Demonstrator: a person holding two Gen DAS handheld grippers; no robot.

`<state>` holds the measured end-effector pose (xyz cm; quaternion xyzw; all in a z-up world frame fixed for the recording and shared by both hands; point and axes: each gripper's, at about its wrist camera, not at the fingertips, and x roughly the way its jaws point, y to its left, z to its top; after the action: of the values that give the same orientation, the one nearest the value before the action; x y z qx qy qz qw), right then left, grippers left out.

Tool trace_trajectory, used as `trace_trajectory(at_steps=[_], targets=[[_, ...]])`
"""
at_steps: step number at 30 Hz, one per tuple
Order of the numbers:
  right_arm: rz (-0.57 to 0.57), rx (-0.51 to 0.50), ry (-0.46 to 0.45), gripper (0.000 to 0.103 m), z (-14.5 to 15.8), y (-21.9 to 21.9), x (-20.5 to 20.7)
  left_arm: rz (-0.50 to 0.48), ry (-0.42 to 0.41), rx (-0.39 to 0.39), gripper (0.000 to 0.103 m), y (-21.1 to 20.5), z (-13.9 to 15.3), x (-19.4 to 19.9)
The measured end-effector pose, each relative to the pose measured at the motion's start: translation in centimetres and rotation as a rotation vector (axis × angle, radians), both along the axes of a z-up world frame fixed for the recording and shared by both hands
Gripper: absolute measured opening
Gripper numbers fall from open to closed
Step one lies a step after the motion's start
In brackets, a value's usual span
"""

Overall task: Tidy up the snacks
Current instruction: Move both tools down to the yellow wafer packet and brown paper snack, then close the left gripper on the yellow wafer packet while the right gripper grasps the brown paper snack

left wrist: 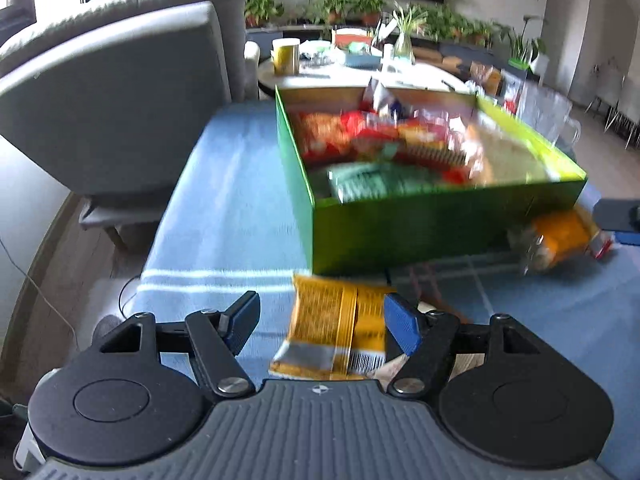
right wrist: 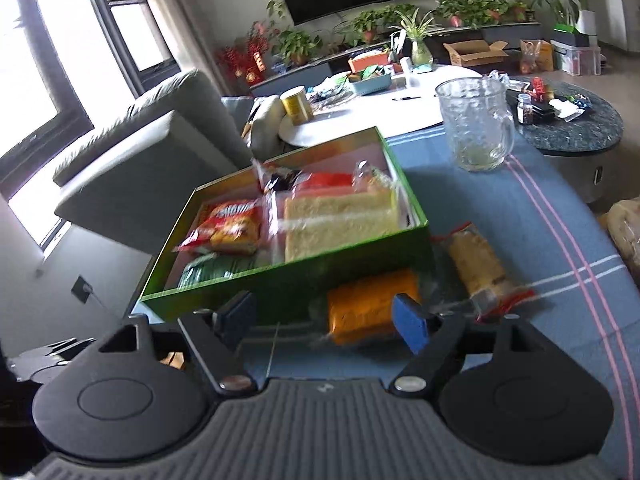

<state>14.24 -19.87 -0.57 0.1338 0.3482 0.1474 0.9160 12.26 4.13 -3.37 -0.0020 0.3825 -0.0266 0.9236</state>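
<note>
A green box (left wrist: 400, 232) stands on the blue tablecloth and holds several snack packets, among them a red-orange bag (right wrist: 230, 224), a pale sliced loaf (right wrist: 340, 220) and a green packet (right wrist: 212, 272). My left gripper (left wrist: 320, 324) is open over a gold snack packet (left wrist: 336, 328) that lies flat in front of the box. The packet's right edge is at the right pad (left wrist: 402, 328), and the left pad stands clear of it. My right gripper (right wrist: 324, 318) is open around an orange packet (right wrist: 372, 308) beside the box's near wall (right wrist: 280, 292). The motion blurs both views.
A long yellow biscuit packet with red ends (right wrist: 476, 264) lies right of the orange one. A glass mug (right wrist: 474, 124) stands behind it on the cloth. A grey armchair (left wrist: 120, 100) is to the left. Beyond are a cluttered white round table (right wrist: 400, 108) and a dark round table (right wrist: 572, 120).
</note>
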Motion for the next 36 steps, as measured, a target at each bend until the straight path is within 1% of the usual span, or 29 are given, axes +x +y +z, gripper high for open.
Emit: trace_trajectory(at_steps=[1,3,5,8,10,11,14,15,18,20,21,23,26,29,34,36], targets=[[0.006,-0.001,0.006,0.076,-0.1,0.2,-0.2,0.001,0.010,-0.001,0.066,-0.1,-0.4,0.2],[0.013,-0.003,0.016,0.076,-0.3,0.4,-0.5,0.002,0.009,-0.018,0.070,-0.1,-0.6,0.4],[0.017,-0.006,0.025,0.076,-0.6,0.5,-0.8,-0.019,0.027,-0.030,0.070,-0.5,-0.8,0.6],[0.027,-0.012,0.044,0.076,-1.1,0.8,-1.4,-0.037,0.044,-0.011,0.070,-1.1,-1.4,0.6],[0.037,-0.017,0.055,0.076,-1.3,1.0,-1.7,-0.038,0.027,-0.006,0.070,-1.1,-1.7,0.2],[0.044,-0.020,0.059,0.076,-1.5,1.1,-1.8,-0.039,0.021,-0.006,0.068,-1.1,-1.8,0.1],[0.073,-0.031,0.073,0.076,-1.9,1.8,-2.4,-0.033,0.007,0.008,0.053,-0.9,-1.7,-0.4],[0.086,-0.037,0.077,0.076,-2.0,2.0,-2.6,-0.037,0.007,0.004,0.052,-0.8,-1.7,-0.7],[0.117,-0.059,0.076,0.079,-2.3,2.7,-3.1,-0.048,0.026,-0.062,0.051,-0.7,-1.3,-1.9],[0.118,-0.066,0.083,0.079,-2.6,2.7,-3.3,-0.100,0.039,-0.106,0.051,-1.4,-1.2,-3.2],[0.113,-0.066,0.090,0.079,-2.8,2.7,-3.3,-0.120,0.041,-0.115,0.051,-1.8,-1.1,-3.8],[0.099,-0.064,0.107,0.079,-3.1,2.5,-3.2,-0.150,0.034,-0.100,0.051,-2.7,-1.1,-5.1],[0.079,-0.064,0.121,0.079,-3.4,2.2,-3.4,-0.161,0.016,-0.073,0.051,-3.5,-1.1,-6.4],[0.075,-0.062,0.131,0.079,-3.5,2.1,-3.8,-0.138,0.010,-0.082,0.051,-3.1,-1.0,-6.6],[0.100,-0.067,0.135,0.079,-3.5,2.8,-4.6,-0.020,-0.027,-0.104,0.051,-0.7,-0.2,-6.4],[0.117,-0.068,0.143,0.079,-3.7,3.4,-4.8,0.013,-0.040,-0.112,0.051,0.2,0.0,-6.4]])
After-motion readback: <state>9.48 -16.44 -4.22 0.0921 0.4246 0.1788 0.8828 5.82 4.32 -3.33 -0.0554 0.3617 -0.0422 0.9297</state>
